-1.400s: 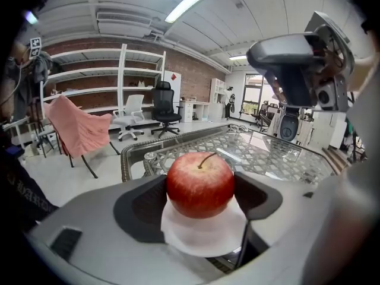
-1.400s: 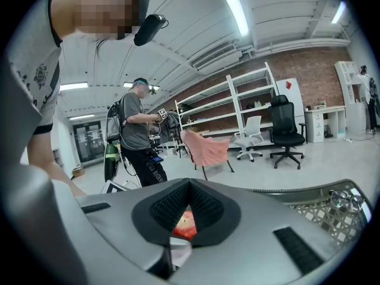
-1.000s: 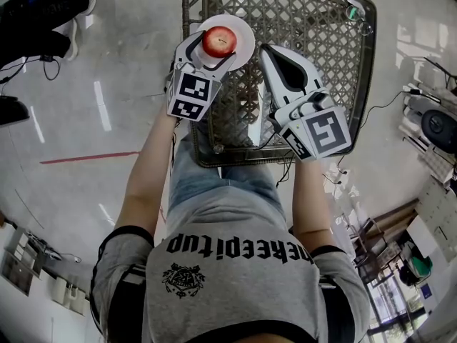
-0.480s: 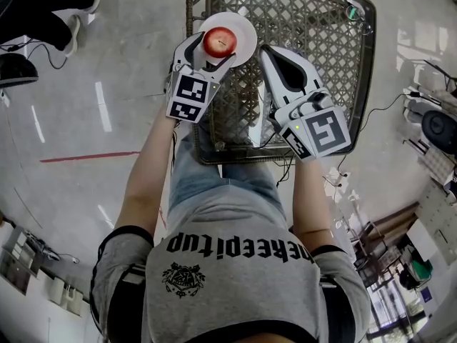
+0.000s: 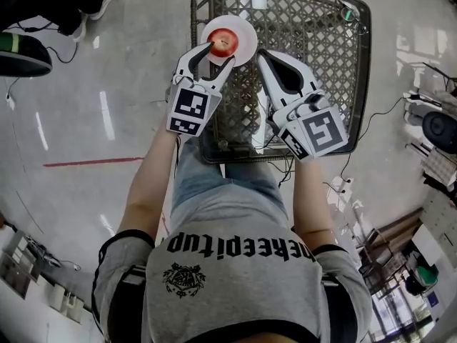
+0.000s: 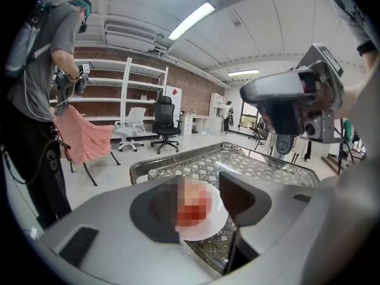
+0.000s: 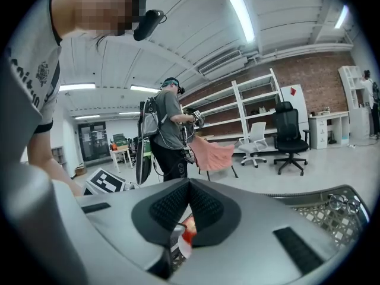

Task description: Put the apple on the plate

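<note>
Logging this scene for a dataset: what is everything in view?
apple: one, red, on the plate
plate: one, white, table's far left
table: one, grey lattice, before the person
black chair: one, black, by the shelves
white chair: one, white, beside the black chair
cloth: one, pink, near the bystander
bystander: one, grey top, background
left gripper: one, grey, above the plate, jaws closing, nothing gripped
right gripper: one, grey, over the table, shut, empty

Both forearms [image 5: 148, 181] out fwd, L gripper [image 5: 218, 54] tilted down, jaws closing w/ nothing between, R gripper [image 5: 263, 53] alongside, jaws together.
</note>
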